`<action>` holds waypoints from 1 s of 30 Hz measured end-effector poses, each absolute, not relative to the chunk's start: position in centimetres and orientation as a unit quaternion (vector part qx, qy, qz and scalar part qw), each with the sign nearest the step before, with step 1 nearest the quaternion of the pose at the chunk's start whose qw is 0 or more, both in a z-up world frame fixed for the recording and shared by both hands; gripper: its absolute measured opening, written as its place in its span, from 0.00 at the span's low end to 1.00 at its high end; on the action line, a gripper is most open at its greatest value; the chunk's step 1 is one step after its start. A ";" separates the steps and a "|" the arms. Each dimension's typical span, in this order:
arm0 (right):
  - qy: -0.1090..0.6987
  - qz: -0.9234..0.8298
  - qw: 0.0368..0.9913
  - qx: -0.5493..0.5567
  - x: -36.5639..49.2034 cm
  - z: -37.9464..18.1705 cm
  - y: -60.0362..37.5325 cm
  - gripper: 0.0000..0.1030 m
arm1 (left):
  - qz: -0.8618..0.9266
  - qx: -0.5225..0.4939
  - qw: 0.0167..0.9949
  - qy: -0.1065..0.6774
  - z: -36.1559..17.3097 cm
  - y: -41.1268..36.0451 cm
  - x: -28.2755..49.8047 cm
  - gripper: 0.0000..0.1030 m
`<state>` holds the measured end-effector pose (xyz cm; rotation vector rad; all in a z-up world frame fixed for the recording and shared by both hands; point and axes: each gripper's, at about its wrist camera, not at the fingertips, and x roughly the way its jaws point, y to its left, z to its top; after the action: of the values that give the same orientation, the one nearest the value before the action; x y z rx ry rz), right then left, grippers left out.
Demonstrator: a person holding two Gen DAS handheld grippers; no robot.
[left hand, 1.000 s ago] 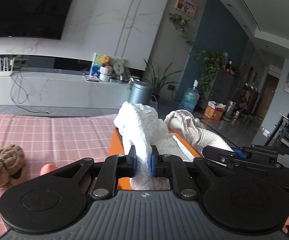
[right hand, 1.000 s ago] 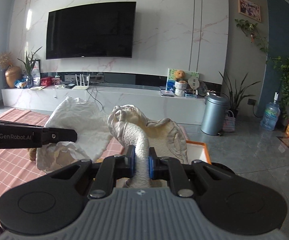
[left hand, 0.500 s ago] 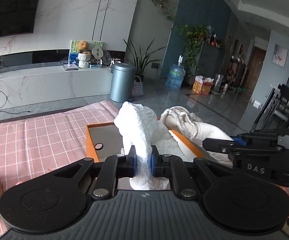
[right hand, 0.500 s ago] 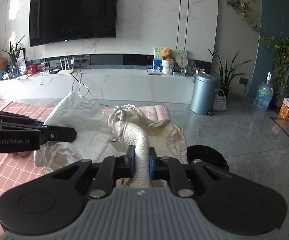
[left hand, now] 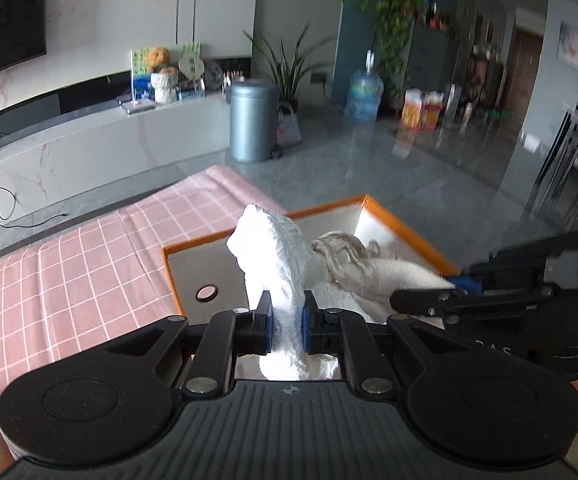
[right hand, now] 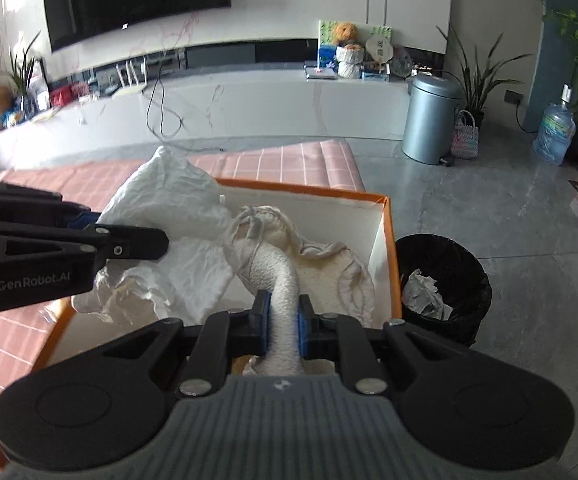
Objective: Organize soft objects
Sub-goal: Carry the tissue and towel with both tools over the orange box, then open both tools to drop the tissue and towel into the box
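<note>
**Box, cloths and bin placement**

The box point(right hand: 385, 240) is set on the table point(left hand: 69, 264) near its right edge. Two cloths are held over it: the crumpled cloth point(right hand: 177, 216) left, the towel point(right hand: 281, 276) right. A bin point(right hand: 449, 280) is placed on the floor just right of the box.

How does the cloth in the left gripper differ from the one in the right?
The left gripper pinches a thin, crinkled, bright white cloth. The right gripper pinches a thicker, fuzzy cream towel with a knotted end. Both hang over the orange box.
</note>
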<state>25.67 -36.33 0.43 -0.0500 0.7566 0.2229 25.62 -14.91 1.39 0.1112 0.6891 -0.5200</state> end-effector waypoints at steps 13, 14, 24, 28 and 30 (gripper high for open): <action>0.405 0.111 0.903 -0.088 31.1 -2.4 -34.2 0.16 | -0.234 0.134 0.893 0.361 -1.3 -16.4 27.2 0.26; 0.410 0.108 0.901 -0.091 31.3 -2.6 -34.0 0.17 | -0.234 0.138 0.893 0.360 -1.3 -16.5 27.3 0.29; 0.412 0.105 0.896 -0.124 30.7 -2.6 -32.6 0.40 | -0.225 0.149 0.903 0.336 -0.5 -16.1 26.9 0.55; 0.403 0.105 0.901 -0.123 29.5 -1.6 -32.6 0.42 | -0.226 0.140 0.908 0.324 0.4 -15.5 26.0 0.55; 0.391 0.102 0.907 -0.122 28.5 -0.9 -32.6 0.46 | -0.225 0.129 0.913 0.314 1.0 -15.1 25.3 0.55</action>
<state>28.53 -32.60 -0.89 -0.2515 0.8074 0.2100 25.31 -15.11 1.04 0.2662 0.6468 -0.4631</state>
